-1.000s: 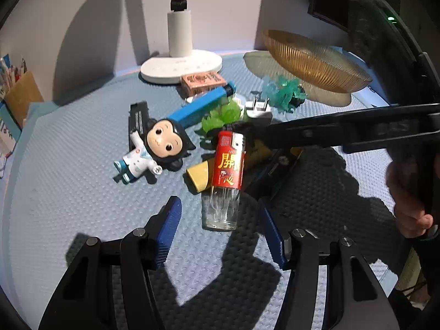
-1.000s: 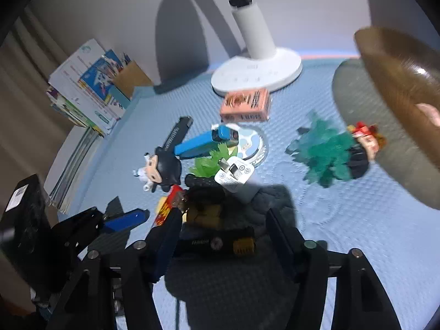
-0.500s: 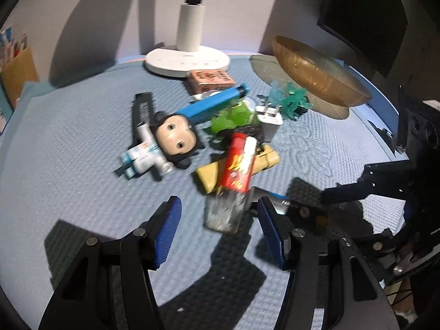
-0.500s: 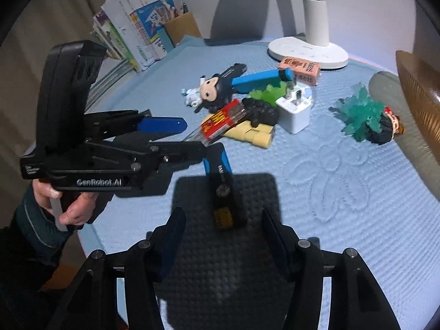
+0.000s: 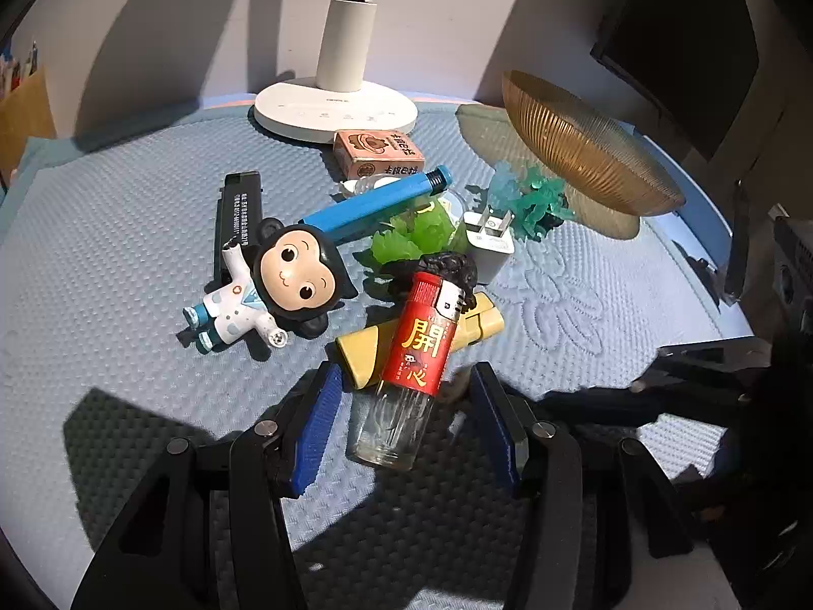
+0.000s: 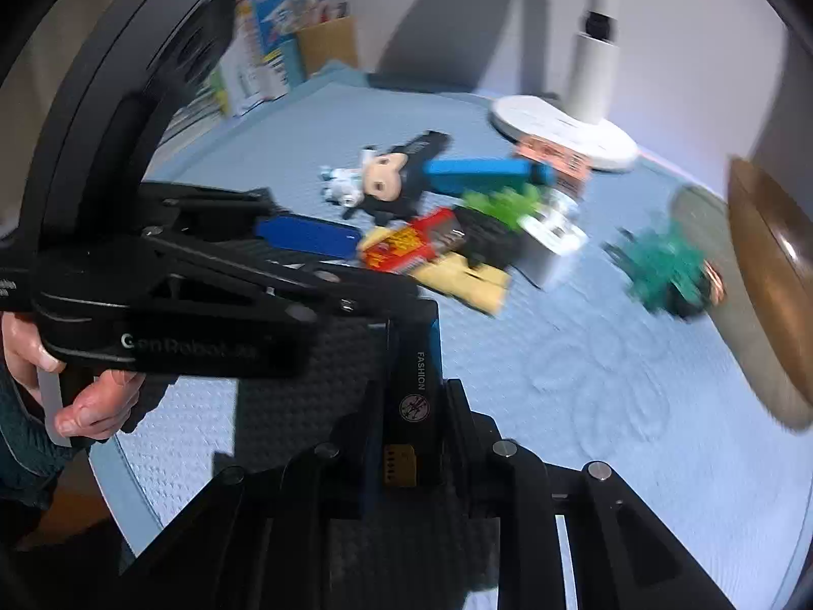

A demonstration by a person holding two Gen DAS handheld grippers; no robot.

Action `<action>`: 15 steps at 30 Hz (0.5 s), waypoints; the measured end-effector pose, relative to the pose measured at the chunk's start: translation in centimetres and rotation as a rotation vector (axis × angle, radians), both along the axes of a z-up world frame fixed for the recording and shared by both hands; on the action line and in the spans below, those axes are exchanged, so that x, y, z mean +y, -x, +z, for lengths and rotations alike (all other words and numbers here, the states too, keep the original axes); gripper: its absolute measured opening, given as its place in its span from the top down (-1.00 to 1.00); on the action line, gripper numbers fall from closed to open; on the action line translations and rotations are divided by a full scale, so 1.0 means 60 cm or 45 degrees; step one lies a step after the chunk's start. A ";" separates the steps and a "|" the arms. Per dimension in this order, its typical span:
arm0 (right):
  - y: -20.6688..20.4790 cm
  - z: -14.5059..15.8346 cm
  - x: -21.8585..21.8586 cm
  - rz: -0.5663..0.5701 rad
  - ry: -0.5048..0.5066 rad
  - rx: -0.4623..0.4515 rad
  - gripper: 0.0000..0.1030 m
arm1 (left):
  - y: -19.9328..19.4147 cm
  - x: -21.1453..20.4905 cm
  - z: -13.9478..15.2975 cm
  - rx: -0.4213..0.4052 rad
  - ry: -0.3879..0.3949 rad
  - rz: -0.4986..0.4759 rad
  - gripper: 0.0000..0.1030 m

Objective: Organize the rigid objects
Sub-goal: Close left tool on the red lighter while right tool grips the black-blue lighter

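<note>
Right gripper [image 6: 414, 437]: jaws have just been closing; now clamped on the black "FASHION" bar [image 6: 412, 381], which lay loose between them half a second ago.
Left gripper [image 5: 401, 422]: jaws narrowing, pads not touching the lighter [image 5: 414, 356] between them.
Lighter: atop the yellow block [image 5: 363, 353].
Right view only: a hand [image 6: 76, 396] holding the left gripper.
Left view only: the lighter's clear base.

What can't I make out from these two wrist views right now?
- Right wrist view: the whole pile is motion-blurred, so the red lighter label cannot be read.
- Right wrist view: the lower end of the black clip held by the right gripper is hidden by its jaws.
- Left wrist view: the yellow block is partly covered by the lighter.
- Left wrist view: the left gripper jaws flank the lighter; contact unclear.
</note>
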State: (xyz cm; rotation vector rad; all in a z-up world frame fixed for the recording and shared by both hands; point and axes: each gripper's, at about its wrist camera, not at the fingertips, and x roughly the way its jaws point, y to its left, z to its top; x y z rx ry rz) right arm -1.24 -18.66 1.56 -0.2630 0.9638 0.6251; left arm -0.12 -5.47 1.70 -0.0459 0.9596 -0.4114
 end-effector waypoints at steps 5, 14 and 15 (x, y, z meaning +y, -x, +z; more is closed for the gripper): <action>0.001 -0.002 -0.092 -0.216 -0.008 0.006 0.56 | 0.003 -0.010 -0.001 -0.013 -0.052 0.015 0.07; 0.002 0.006 -0.184 -0.381 -0.067 0.028 0.56 | 0.028 -0.011 0.001 -0.058 -0.129 0.095 0.63; 0.006 0.007 -0.181 -0.379 -0.067 0.021 0.56 | 0.036 -0.005 0.003 -0.061 -0.121 0.103 0.63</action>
